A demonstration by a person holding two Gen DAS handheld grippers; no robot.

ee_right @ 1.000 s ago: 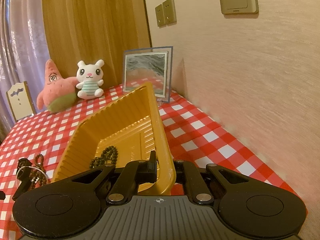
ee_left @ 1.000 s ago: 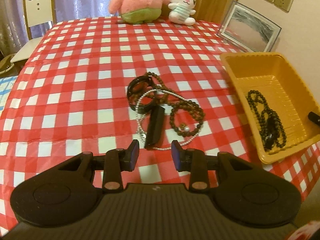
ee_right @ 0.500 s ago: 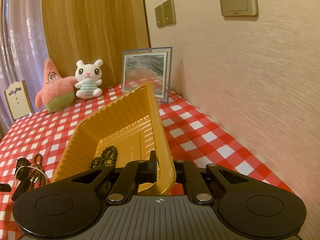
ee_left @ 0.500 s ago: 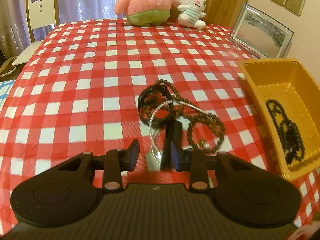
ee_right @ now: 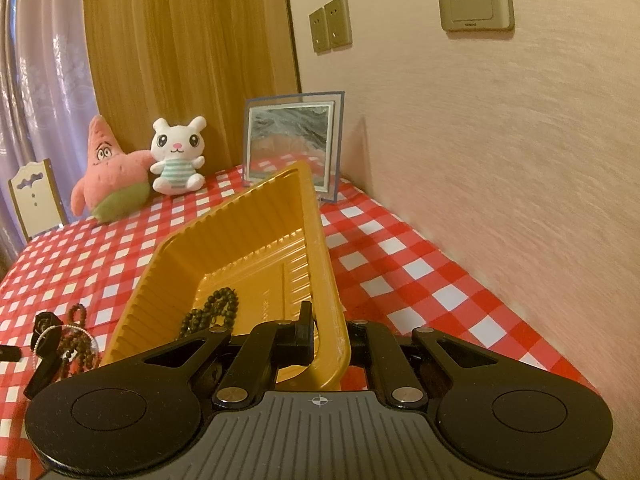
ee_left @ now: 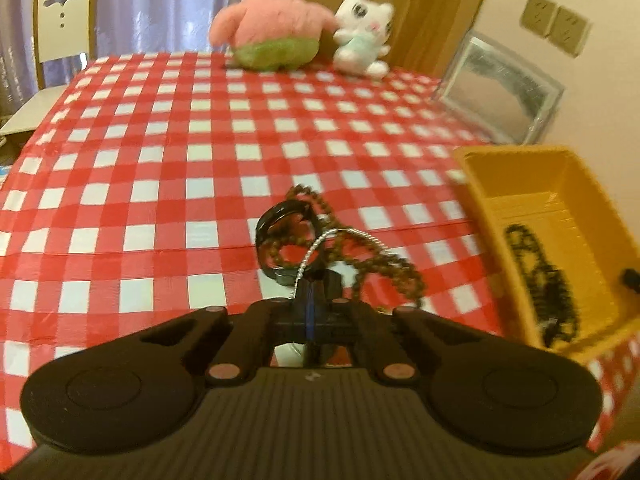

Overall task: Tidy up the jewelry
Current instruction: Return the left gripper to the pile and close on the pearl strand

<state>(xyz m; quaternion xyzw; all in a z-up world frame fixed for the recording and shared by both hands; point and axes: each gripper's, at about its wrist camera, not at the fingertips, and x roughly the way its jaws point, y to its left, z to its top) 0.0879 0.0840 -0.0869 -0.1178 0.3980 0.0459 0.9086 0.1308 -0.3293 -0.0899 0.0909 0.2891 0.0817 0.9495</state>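
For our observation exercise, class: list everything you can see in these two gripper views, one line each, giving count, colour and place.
Watch: 1, black, on the table, its strap in the left gripper.
Silver chain: 1, silver, looped over the watch.
Brown bead strand: 1, brown, tangled with the watch.
Dark bead necklace: 1, black, inside the tray.
Tray: 1, yellow, at the table's right side.
Star plush: 1, pink and green, far edge of the table.
Bunny plush: 1, white, beside the star plush.
Picture frame: 1, clear, by the wall.
Tablecloth: 1, red and white checks.
Chair: 1, white, behind the table.
Left gripper: black, closed on the watch strap.
Right gripper: black, clamping the tray rim.
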